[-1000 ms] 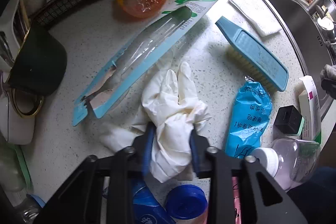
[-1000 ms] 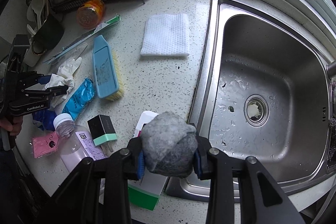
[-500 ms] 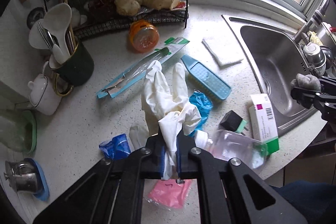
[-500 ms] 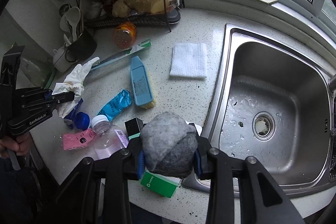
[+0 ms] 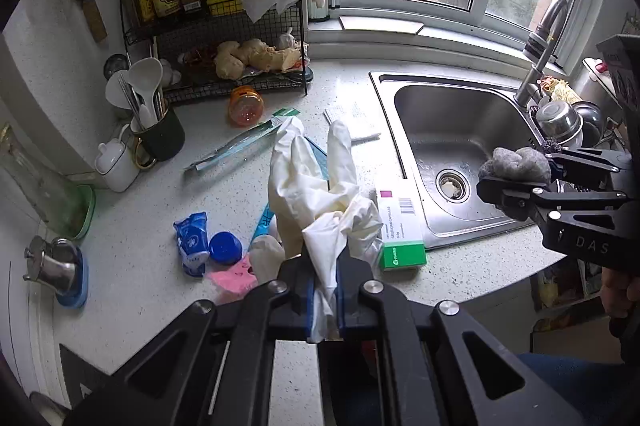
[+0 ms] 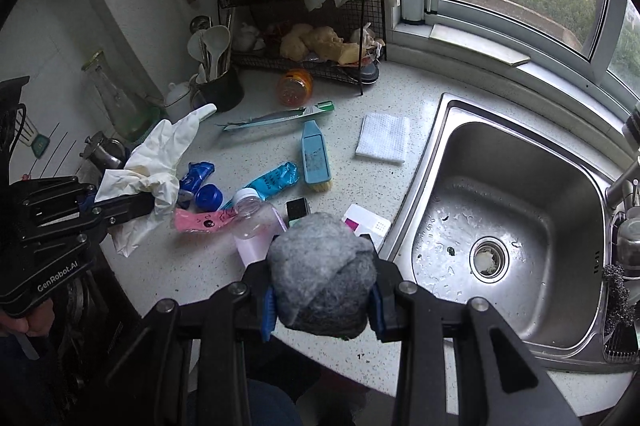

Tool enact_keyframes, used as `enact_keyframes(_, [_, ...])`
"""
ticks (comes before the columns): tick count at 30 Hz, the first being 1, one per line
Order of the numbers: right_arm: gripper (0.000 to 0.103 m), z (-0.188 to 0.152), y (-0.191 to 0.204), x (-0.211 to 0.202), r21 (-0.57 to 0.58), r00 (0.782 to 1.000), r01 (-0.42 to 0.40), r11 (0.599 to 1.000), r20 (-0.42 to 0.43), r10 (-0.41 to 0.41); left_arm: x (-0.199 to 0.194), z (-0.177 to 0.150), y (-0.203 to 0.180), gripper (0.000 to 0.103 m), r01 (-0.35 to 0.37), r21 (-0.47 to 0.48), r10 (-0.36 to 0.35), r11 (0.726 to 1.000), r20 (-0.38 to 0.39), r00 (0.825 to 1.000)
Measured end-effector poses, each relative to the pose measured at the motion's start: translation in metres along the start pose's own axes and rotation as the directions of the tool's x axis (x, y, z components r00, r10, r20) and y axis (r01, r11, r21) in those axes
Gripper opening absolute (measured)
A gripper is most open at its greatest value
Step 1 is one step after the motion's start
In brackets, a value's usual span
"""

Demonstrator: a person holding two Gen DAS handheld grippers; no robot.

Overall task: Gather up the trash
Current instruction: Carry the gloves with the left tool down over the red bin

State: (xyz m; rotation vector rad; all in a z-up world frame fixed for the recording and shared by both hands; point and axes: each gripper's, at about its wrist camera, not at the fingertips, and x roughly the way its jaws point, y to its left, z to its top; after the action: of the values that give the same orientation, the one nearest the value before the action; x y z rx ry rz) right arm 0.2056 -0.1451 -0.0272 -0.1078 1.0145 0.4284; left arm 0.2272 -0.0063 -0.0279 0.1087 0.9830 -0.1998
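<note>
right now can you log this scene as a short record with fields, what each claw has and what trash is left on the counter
left claw: shut on white gloves, lifted off the counter
right claw: shut on grey scrubber, held near the counter's front edge
left on counter: toothbrush pack, blue brush, teal wrapper, blue cap, pink wrapper, clear bottle, black cube, green-ended box
folded cloth: beside the sink
sink: no trash visible inside
</note>
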Motion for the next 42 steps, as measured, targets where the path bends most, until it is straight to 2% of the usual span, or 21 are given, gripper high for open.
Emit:
enact_keyframes(4, [0.033,-0.03,-0.002,-0.023,-0.028,1.0,-0.011,1.0,0.006,0.011,-0.018,-0.024,-0.03,0.007,0.008,-0.05,-0.009,0.999,-0.016,1.0])
enact_keyframes(12, [0.033,-0.091,-0.011,-0.066,-0.025,0.999,-0.028,0.999,0.02,0.029,-0.052,-0.071,-0.104,0.007,-0.008,-0.016,0.008,1.0,-0.012,1.0])
enact_keyframes(16, [0.033,-0.113,-0.018,-0.078,0.002,0.999,-0.043,0.999,0.025,0.043,-0.064,-0.086,-0.126,0.007,-0.02,-0.019,0.02,1.0,-0.017,1.0])
enact_keyframes(18, [0.033,-0.121,-0.02,-0.081,0.019,0.998,-0.057,0.998,0.021,0.056,-0.068,-0.092,-0.136,0.007,-0.004,-0.014,0.004,1.0,-0.019,1.0])
enact_keyframes(21, [0.033,-0.133,-0.022,-0.083,0.03,0.999,-0.034,0.999,0.007,0.033,-0.069,-0.099,-0.15,0.007,0.014,0.005,-0.014,1.0,-0.03,0.999])
enact_keyframes(29, [0.033,-0.16,-0.041,-0.065,0.126,0.999,-0.006,0.992,-0.045,0.012,-0.03,-0.123,-0.173,0.007,0.062,0.047,-0.054,0.997,-0.139,0.989])
enact_keyframes(32, [0.033,-0.173,-0.049,-0.05,0.161,0.998,-0.02,0.987,-0.057,0.03,-0.007,-0.137,-0.178,0.007,0.074,0.044,-0.065,0.996,-0.182,0.981])
enact_keyframes(42, [0.033,-0.221,-0.062,0.032,0.204,0.983,-0.003,0.979,-0.182,0.041,0.094,-0.192,-0.198,0.007,0.149,0.049,-0.123,0.988,-0.351,0.928])
